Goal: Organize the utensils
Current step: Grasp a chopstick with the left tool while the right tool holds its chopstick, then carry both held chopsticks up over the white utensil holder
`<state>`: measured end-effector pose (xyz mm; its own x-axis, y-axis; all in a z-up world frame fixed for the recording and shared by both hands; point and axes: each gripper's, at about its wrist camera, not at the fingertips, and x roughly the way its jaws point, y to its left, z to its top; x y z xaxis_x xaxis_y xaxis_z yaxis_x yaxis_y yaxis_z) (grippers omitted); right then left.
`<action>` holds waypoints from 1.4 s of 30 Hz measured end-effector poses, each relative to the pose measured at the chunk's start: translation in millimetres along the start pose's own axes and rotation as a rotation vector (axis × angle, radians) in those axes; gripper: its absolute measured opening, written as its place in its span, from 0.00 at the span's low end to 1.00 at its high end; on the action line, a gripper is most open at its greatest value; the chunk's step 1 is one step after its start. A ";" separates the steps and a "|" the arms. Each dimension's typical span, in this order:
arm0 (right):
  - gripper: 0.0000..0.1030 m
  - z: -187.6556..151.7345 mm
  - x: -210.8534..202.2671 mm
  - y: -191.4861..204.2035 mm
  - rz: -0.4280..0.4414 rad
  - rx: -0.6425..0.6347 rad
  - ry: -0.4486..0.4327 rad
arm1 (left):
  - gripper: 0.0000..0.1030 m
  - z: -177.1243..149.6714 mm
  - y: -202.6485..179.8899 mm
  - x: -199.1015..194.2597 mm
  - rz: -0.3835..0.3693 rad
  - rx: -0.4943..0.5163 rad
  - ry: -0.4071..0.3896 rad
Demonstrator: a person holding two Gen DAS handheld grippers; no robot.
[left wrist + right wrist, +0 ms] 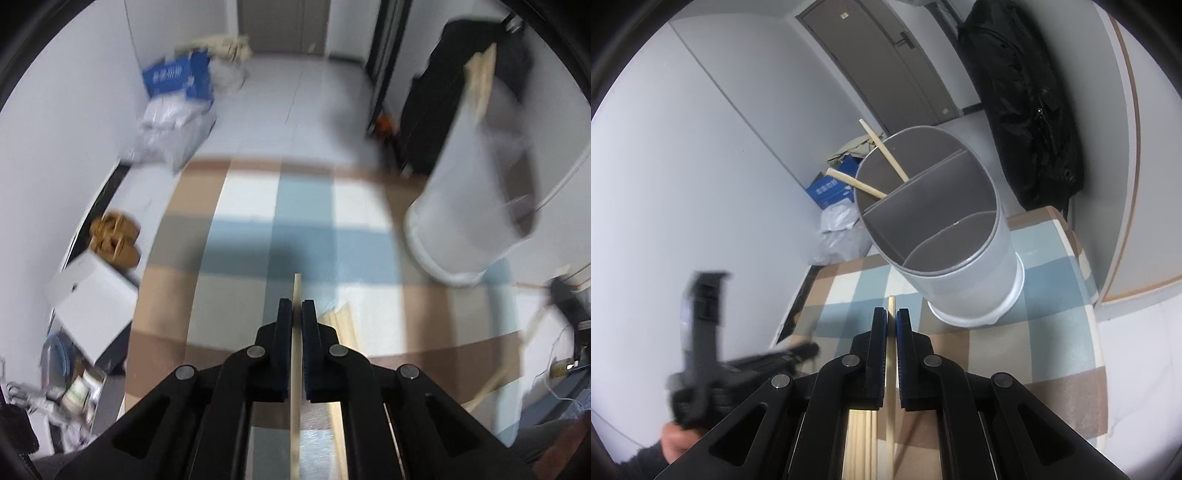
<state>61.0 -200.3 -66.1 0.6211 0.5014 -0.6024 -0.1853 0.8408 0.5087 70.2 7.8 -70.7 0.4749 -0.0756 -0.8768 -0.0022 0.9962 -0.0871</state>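
In the left wrist view my left gripper (296, 308) is shut on a thin wooden chopstick (297, 288), whose tip pokes out past the pads. It hangs above the checked tablecloth (240, 229). The grey utensil holder (469, 206) stands to its right, blurred. My right gripper (891, 314) is shut on another chopstick (891, 302), just short of the holder (960, 266). The holder has three compartments, and two chopsticks (882, 155) lean in the far one. At the left of this view the left gripper (807, 350) shows as a blur, held by a hand (676, 446).
Loose chopsticks (341, 323) lie on the cloth, and a bundle (860, 435) lies under my right gripper. A black bag (1027, 110) stands behind the holder. A blue box (179, 79), plastic bags, brown slippers (116, 238) and a white box (92, 302) are on the floor to the left.
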 end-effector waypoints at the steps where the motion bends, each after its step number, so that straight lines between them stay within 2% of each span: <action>1: 0.04 -0.8 0.5 -0.9 0.010 0.011 0.005 | 0.01 0.1 -2.6 -10.2 -0.007 0.011 -0.037; 3: 0.04 -2.7 -1.4 -0.7 0.021 0.024 0.002 | 0.01 -2.0 -7.5 -29.7 -0.010 0.036 -0.107; 4: 0.04 -3.5 -3.8 1.3 0.024 0.016 -0.005 | 0.01 -4.2 -8.8 -40.3 -0.035 0.044 -0.144; 7: 0.04 -6.6 -13.5 11.7 0.025 -0.039 -0.046 | 0.01 -8.9 -11.2 -53.3 -0.062 0.084 -0.204; 9: 0.04 -8.6 -20.9 18.6 0.028 -0.078 -0.088 | 0.01 -1.8 -9.6 -47.9 -0.047 0.091 -0.205; 12: 0.04 -12.6 -34.5 31.7 0.024 -0.150 -0.171 | 0.01 1.6 -6.6 -49.9 -0.082 0.066 -0.201; 15: 0.04 -19.2 -44.2 43.2 0.005 -0.216 -0.231 | 0.01 1.7 -15.8 -59.7 -0.099 0.116 -0.211; 17: 0.04 -21.5 -43.4 48.5 0.002 -0.240 -0.239 | 0.01 2.6 -29.4 -71.7 -0.102 0.182 -0.221; 20: 0.04 -23.7 -41.2 51.2 -0.011 -0.257 -0.237 | 0.01 2.6 -39.5 -87.7 -0.110 0.228 -0.239; 27: 0.04 -21.7 -50.2 46.3 -0.022 -0.238 -0.238 | 0.01 15.5 -42.4 -108.6 -0.173 0.211 -0.262; 30: 0.04 -18.6 -63.7 46.4 -0.024 -0.237 -0.281 | 0.01 20.5 -45.8 -114.9 -0.191 0.203 -0.277; 36: 0.04 8.0 -82.1 41.2 -0.047 -0.237 -0.297 | 0.01 43.4 -58.3 -126.3 -0.256 0.174 -0.301; 42: 0.04 57.9 -101.3 46.5 -0.086 -0.314 -0.304 | 0.01 77.2 -70.9 -131.5 -0.327 0.150 -0.320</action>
<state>33.6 -223.8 54.2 0.8315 0.3834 -0.4020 -0.3161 0.9216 0.2252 75.8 -49.6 87.2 0.6767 -0.3919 -0.6233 0.3080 0.9196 -0.2439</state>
